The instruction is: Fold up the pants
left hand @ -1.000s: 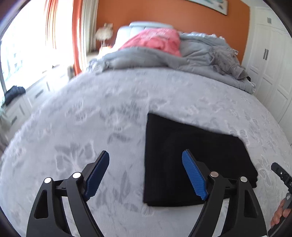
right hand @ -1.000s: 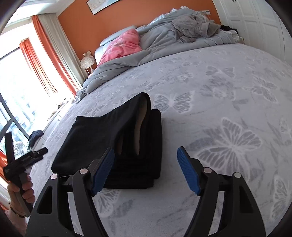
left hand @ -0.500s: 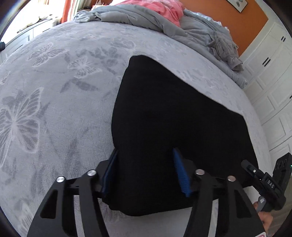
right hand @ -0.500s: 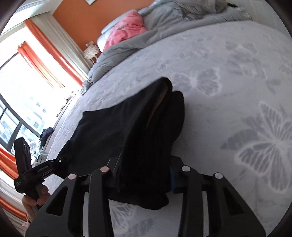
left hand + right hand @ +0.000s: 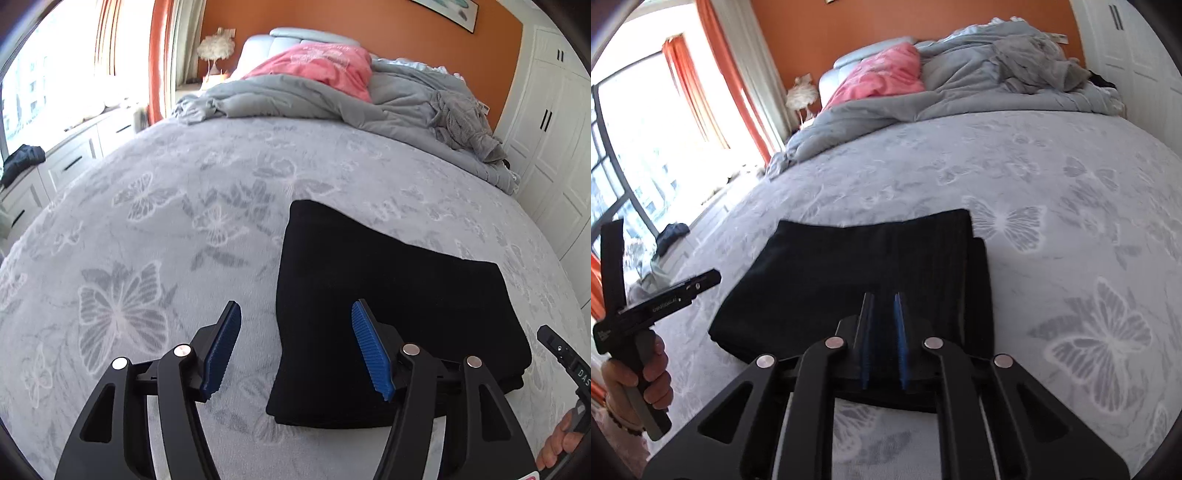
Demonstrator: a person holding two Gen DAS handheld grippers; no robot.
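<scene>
The black pants (image 5: 388,306) lie folded into a flat rectangle on the grey butterfly-print bedspread (image 5: 166,229). My left gripper (image 5: 295,347) is open and empty, raised above the bed at the pants' near left corner. In the right wrist view the pants (image 5: 849,273) lie flat, with a lower layer showing along their right side. My right gripper (image 5: 884,343) hovers over their near edge with the jaws nearly closed and a narrow gap between the blue pads; nothing shows between them. The left gripper's handle (image 5: 661,299) shows at the left, held in a hand.
A rumpled grey duvet (image 5: 332,99) and a pink pillow (image 5: 317,62) lie at the head of the bed. White drawers (image 5: 55,166) stand under the window at left. White wardrobe doors (image 5: 554,129) stand at right. The right gripper's handle (image 5: 569,362) shows at the right edge.
Both grippers closed down on the pants half a second ago. Now both have lifted off; the left has opened wide. The raised fold at the pants' right side now lies flat.
</scene>
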